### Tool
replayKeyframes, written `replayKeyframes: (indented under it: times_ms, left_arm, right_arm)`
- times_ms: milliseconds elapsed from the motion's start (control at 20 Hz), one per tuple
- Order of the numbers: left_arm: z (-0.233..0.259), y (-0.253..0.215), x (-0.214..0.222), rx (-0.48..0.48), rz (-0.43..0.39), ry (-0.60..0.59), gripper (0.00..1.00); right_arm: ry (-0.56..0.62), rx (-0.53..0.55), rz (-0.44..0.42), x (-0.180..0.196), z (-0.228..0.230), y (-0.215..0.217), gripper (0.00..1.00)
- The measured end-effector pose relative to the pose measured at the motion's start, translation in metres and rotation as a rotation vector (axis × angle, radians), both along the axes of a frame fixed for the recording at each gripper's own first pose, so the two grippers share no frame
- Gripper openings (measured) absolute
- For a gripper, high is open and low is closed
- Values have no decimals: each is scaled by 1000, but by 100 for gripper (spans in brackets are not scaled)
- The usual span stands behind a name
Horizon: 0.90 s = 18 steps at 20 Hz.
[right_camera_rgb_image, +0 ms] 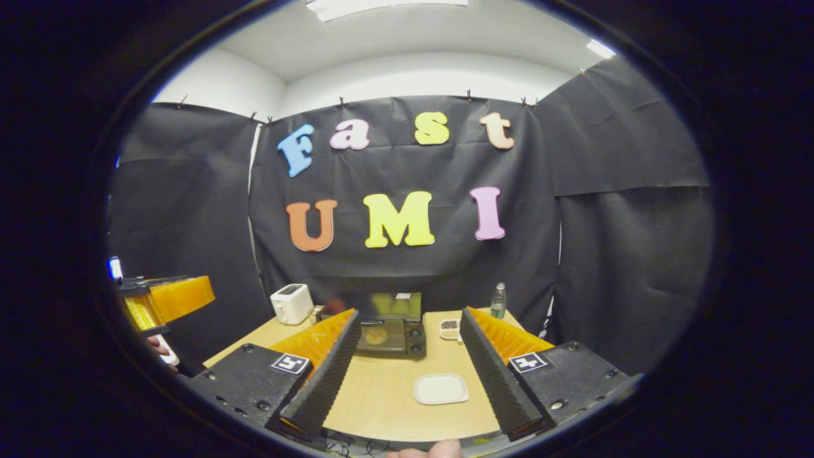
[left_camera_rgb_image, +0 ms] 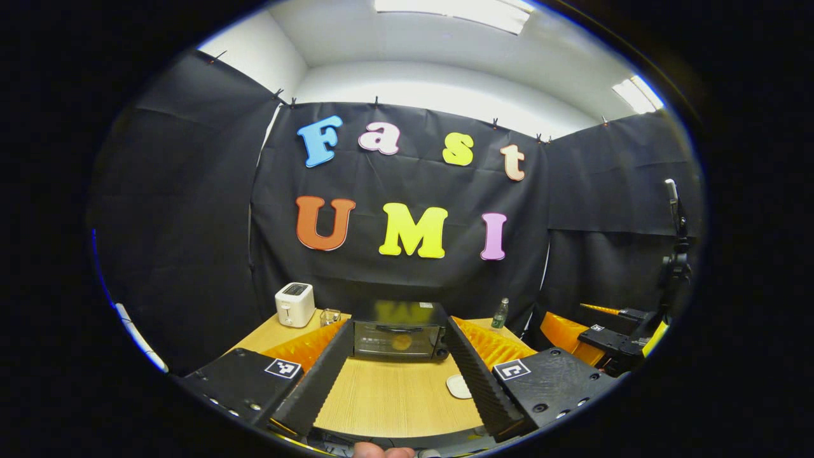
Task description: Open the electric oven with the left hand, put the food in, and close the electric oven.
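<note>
Wooden table (left_camera_rgb_image: 394, 401): shut oven (left_camera_rgb_image: 399, 338) beyond spread left jaws, untouched

Black oven (left_camera_rgb_image: 399, 336) with a dark glass door, and a round golden-brown food (left_camera_rgb_image: 401, 343) glowing behind it. The table (left_camera_rgb_image: 394, 397) is pale wood grain. White toaster (left_camera_rgb_image: 294, 304) with a dark slot on top. White plate (right_camera_rgb_image: 441, 388), plain. Green-tinted bottle (left_camera_rgb_image: 500, 314) with a white cap. The left gripper (left_camera_rgb_image: 397, 381) shows black ridged fingers, orange ribbed backs, and black-and-white square markers; the right gripper (right_camera_rgb_image: 407, 375) has the same colours.
</note>
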<state>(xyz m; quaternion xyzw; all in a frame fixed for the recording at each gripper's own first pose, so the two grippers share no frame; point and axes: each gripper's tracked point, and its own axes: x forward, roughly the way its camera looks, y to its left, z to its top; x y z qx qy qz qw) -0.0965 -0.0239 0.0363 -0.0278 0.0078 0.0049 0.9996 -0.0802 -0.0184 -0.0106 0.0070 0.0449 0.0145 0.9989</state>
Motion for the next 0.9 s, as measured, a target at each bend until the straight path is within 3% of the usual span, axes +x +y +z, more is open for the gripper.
replayKeyframes:
  times_ms: [400, 900]
  left_arm:
    - [-6, 8, -50, -11, 42, -20, 94]
    - [-21, 3, -51, 18, 15, 1, 94]
  right_arm:
    - [-6, -4, 55, -48, -4, 28, 96]
    - [-27, -3, 35, -49, -3, 27, 96]
